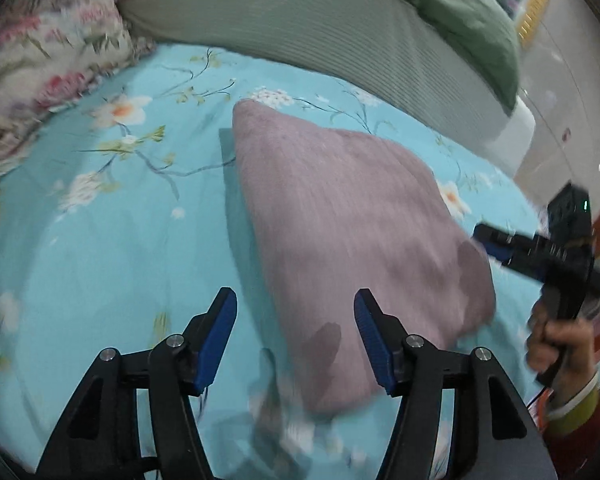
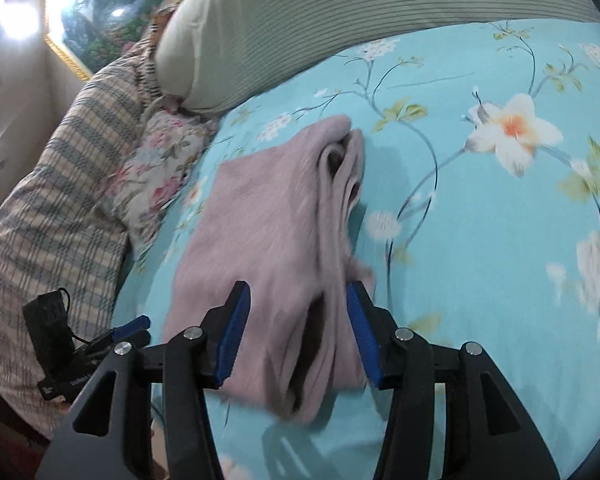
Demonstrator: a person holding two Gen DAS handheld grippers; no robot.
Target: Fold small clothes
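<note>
mauve folded garment (image 2: 284, 240) lies just ahead of spread right gripper (image 2: 298, 332).

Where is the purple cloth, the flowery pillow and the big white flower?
purple cloth (image 2: 268, 216), right wrist view, middle of its top layer.
flowery pillow (image 1: 48, 64), left wrist view, its middle.
big white flower (image 2: 514, 130), right wrist view, orange centre.

A home bedroom is being shown: a bed (image 1: 100, 220) is being covered by a turquoise floral sheet (image 2: 480, 220), pillows (image 1: 48, 64) and a ribbed bolster (image 2: 340, 4) are being kept at its edge, and a gilt-framed picture (image 2: 100, 12) is being displayed.
</note>
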